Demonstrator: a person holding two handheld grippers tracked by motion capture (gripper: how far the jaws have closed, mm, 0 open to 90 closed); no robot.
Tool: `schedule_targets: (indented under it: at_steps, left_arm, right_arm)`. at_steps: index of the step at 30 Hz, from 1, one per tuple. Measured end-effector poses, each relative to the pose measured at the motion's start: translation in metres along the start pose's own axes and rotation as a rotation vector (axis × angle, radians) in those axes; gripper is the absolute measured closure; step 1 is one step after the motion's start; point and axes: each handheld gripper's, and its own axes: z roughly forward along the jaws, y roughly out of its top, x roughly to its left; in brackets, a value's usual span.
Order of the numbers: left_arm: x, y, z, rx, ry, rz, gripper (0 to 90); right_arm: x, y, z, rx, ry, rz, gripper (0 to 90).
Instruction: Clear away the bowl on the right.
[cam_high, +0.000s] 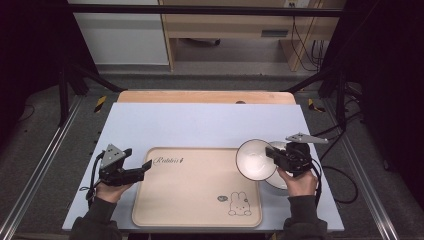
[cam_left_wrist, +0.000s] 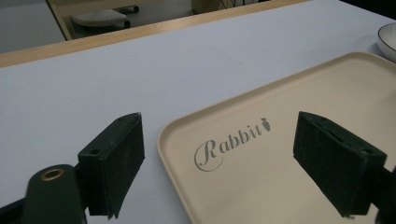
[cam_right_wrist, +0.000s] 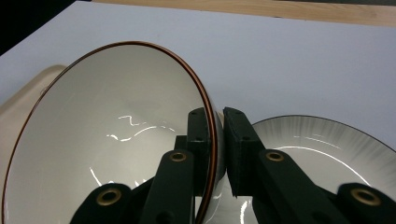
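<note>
Between the right tongs (cam_right_wrist: 217, 149), a white bowl (cam_right_wrist: 112, 140) is pinched by its rim, tilted above the tray's (cam_high: 195, 200) right edge.
Glazed and probably slick and fragile, it calls for a firm rim grip; a second bowl (cam_right_wrist: 327, 144) sits just behind. Left tongs (cam_left_wrist: 233, 163) gape wide, holding nothing.

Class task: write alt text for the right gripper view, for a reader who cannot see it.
The right gripper pinches the rim of a tilted white bowl edged in brown, one black jaw inside and one outside. A second white dish with a dark rim lies behind it at the right, on a pale table; a beige tray edge shows at the left.
</note>
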Motion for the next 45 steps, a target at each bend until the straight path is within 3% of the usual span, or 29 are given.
schedule_targets:
  at_steps: [17, 28, 45]
  left_arm:
    - [0.000, 0.000, 0.001, 0.004, 0.002, 0.000, 16.1]
    - [0.001, -0.001, 0.000, 0.002, 0.002, -0.004, 16.1]
    - [0.002, -0.001, 0.001, 0.004, 0.003, -0.008, 16.1]
  right_arm:
    - [0.017, 0.005, 0.015, 0.007, 0.037, -0.050, 81.4]
    - [0.035, 0.016, 0.031, 0.000, 0.083, -0.077, 81.4]
    - [0.050, 0.021, 0.054, 0.024, 0.113, -0.095, 81.4]
